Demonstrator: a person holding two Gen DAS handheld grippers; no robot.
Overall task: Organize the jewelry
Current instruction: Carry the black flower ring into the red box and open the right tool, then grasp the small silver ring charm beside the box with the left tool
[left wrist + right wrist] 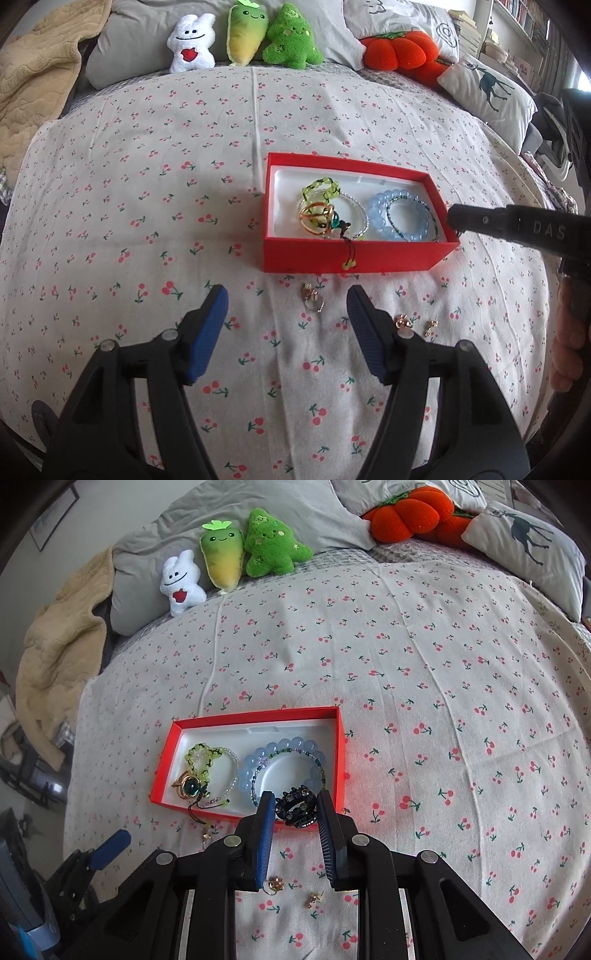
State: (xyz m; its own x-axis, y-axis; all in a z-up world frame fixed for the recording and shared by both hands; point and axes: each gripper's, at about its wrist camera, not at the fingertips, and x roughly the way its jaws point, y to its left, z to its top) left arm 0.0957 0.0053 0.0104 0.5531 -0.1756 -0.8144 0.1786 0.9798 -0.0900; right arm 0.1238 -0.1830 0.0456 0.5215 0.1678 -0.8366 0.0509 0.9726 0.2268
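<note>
A red jewelry box (pixel 354 258) with a white lining lies on the cherry-print bedspread. It holds a blue bead bracelet (pixel 402 216), a green bead bracelet (pixel 320 188) and a gold ring (pixel 317 219). My left gripper (pixel 286 295) is open just before the box, with a small ring (pixel 313 297) lying between its fingertips. Two gold earrings (pixel 403 321) lie to its right. My right gripper (pixel 295 805) is shut on a black bracelet (pixel 297 806) at the box's near right corner (pixel 328 823). The earrings (pixel 275 885) lie under it.
Plush toys (pixel 240 33), an orange pumpkin cushion (pixel 402 50) and pillows (pixel 487 88) line the far edge of the bed. A beige blanket (pixel 33 85) is heaped at the far left. The right gripper's body (pixel 517 225) reaches in at the right of the box.
</note>
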